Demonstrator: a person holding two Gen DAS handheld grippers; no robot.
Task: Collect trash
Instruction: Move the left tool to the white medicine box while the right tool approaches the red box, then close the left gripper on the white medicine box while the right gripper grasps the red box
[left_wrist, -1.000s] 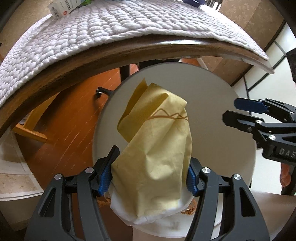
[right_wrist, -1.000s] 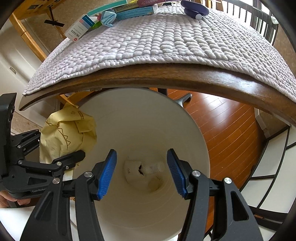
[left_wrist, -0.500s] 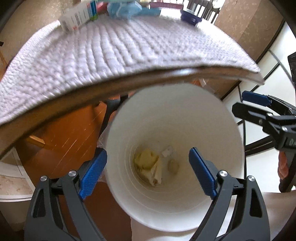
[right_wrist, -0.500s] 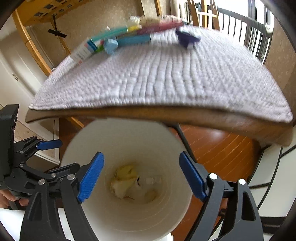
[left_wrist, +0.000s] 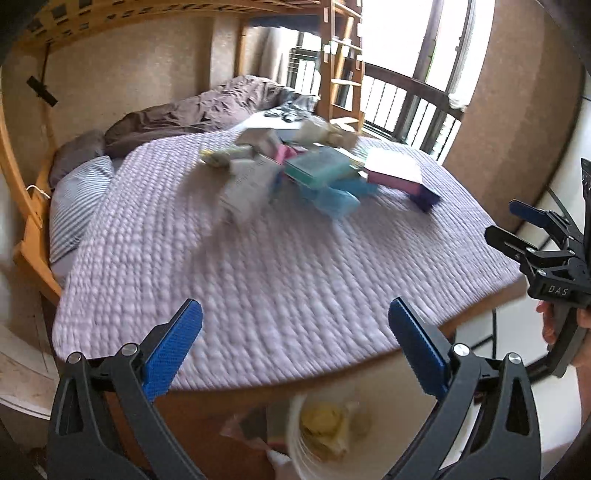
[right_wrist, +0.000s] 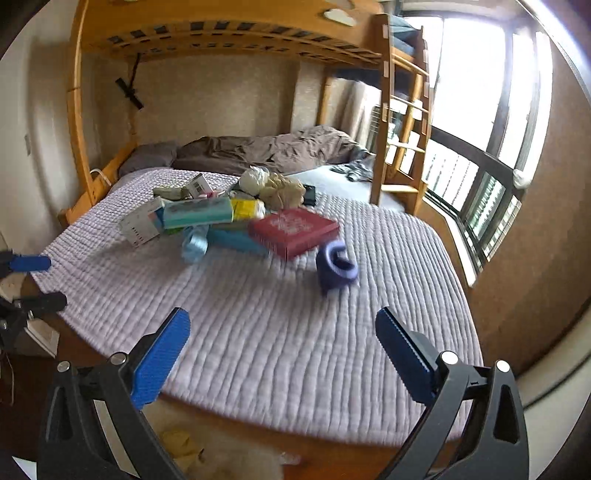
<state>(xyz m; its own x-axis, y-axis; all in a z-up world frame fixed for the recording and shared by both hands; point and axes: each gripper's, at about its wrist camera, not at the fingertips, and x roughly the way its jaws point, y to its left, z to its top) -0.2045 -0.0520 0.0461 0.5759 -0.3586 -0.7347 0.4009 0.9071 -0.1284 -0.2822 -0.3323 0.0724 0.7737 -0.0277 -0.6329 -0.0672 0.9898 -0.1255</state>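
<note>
**Both tongs empty, facing the pile on the bed**

The left gripper (left_wrist: 291, 338) has its jaws spread wide and holds nothing. The right gripper (right_wrist: 282, 343) is likewise spread and empty. Both point across the quilt (right_wrist: 280, 332) toward the clutter near the middle of the bed.

The trash still to collect lies in that pile (right_wrist: 229, 218): a white box (right_wrist: 142, 223), a teal box (right_wrist: 197, 214), a yellow pack (right_wrist: 247, 208), a red box (right_wrist: 293, 230), crumpled paper (right_wrist: 282, 190) behind them, a pale blue scrap (right_wrist: 194, 243) in front, and a purple piece (right_wrist: 334, 267) apart on the right. Motion blur hides finer detail.

The bin (left_wrist: 369, 458) stands on the floor just below the bed's near edge, between the left fingers in that view, with yellow paper (left_wrist: 323, 424) already in its bottom.

The step in hand looks like the reach for the next item, with several pieces left. The purple piece and the blue scrap lie nearest. The next move calls for carrying one gripper forward over the quilt, lining its open jaws on either side of a single item, and closing without dragging the neighbours. The stacked boxes may slide when one is pulled.
</note>
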